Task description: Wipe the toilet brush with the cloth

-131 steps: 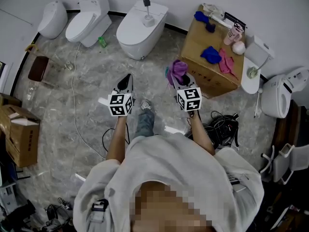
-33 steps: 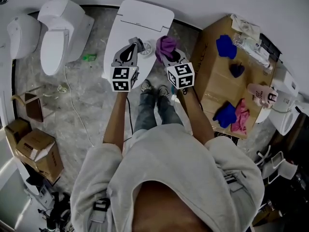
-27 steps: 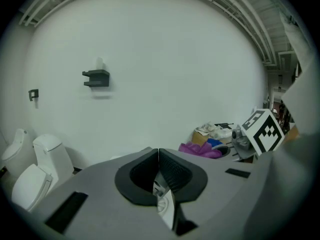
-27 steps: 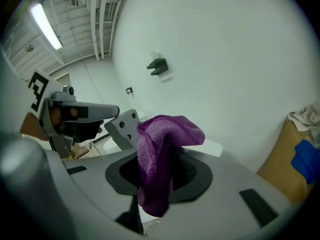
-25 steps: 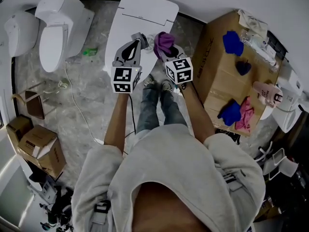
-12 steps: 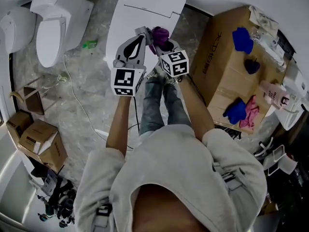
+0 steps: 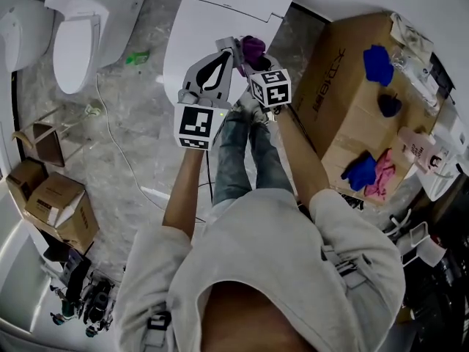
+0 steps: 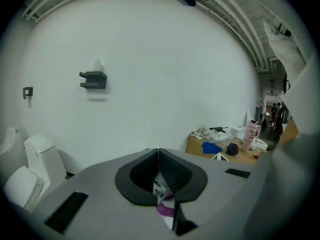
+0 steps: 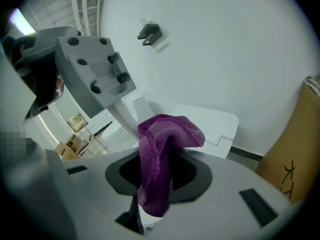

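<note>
**Brush in left gripper, cloth in right, both over the toilet**

Left gripper (image 8: 158, 152): jaws clenched, tips meeting. They grip the toilet brush (image 7: 232, 44), of which only a short gray bit shows at the tips in the head view. The rest of it can't be made out.

Right gripper (image 9: 167, 159): jaws grasping a purple cloth (image 9: 169, 128). The cloth is bunched, sticks up past the tips and droops down over the near side of the jaws.

The two grippers are held close together, left one tilted toward the right one. The cloth is just beside the left gripper's tips and the gray brush bit. Can't tell if cloth and brush touch.

Both grippers hover above a white toilet (image 7: 220, 9) with its lid closed. A second toilet (image 7: 77, 31) stands at far left on the marble floor (image 7: 124, 145).

At right is a cardboard box (image 7: 337, 101) with a blue rag (image 7: 377, 61) and a pink bottle (image 7: 418, 151) lying on top.
</note>
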Available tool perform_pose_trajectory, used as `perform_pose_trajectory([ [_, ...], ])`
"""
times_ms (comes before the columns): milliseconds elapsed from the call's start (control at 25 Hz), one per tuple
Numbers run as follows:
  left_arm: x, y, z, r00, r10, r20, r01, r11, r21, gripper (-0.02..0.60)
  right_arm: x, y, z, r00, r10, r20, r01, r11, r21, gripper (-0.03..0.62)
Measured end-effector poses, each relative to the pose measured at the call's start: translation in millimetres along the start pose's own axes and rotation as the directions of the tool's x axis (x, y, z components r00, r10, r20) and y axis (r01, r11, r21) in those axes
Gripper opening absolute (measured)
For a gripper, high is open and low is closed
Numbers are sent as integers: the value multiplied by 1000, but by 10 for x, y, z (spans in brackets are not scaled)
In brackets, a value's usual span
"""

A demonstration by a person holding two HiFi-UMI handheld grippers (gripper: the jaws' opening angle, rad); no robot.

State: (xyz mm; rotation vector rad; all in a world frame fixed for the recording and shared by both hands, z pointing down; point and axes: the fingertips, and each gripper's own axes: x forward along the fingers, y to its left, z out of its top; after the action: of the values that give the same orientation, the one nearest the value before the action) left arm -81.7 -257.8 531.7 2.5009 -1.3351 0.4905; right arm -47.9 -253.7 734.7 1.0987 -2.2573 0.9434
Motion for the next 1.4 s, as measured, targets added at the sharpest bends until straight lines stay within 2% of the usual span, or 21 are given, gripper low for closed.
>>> perform_pose_trajectory([
  [480, 5, -42, 26, 1000, -14, 0, 14, 1000, 22, 20, 409, -274, -410, 991, -45, -127, 48, 999, 18, 121],
  [840, -6, -30, 13, 1000, -6, 4, 6, 1000, 11, 20, 489, -329, -489, 984, -26, -178, 28, 1000, 12, 121],
  [1120, -10, -13, -15, 1000, 6, -17, -5, 1000, 23, 20, 152, -413, -246, 996, -48, -80, 52, 997, 50, 123],
  [1400, 9, 10, -22, 999, 28, -30, -27, 999, 33, 20, -349, -298, 88, 998, -45, 46, 44, 999, 13, 123],
])
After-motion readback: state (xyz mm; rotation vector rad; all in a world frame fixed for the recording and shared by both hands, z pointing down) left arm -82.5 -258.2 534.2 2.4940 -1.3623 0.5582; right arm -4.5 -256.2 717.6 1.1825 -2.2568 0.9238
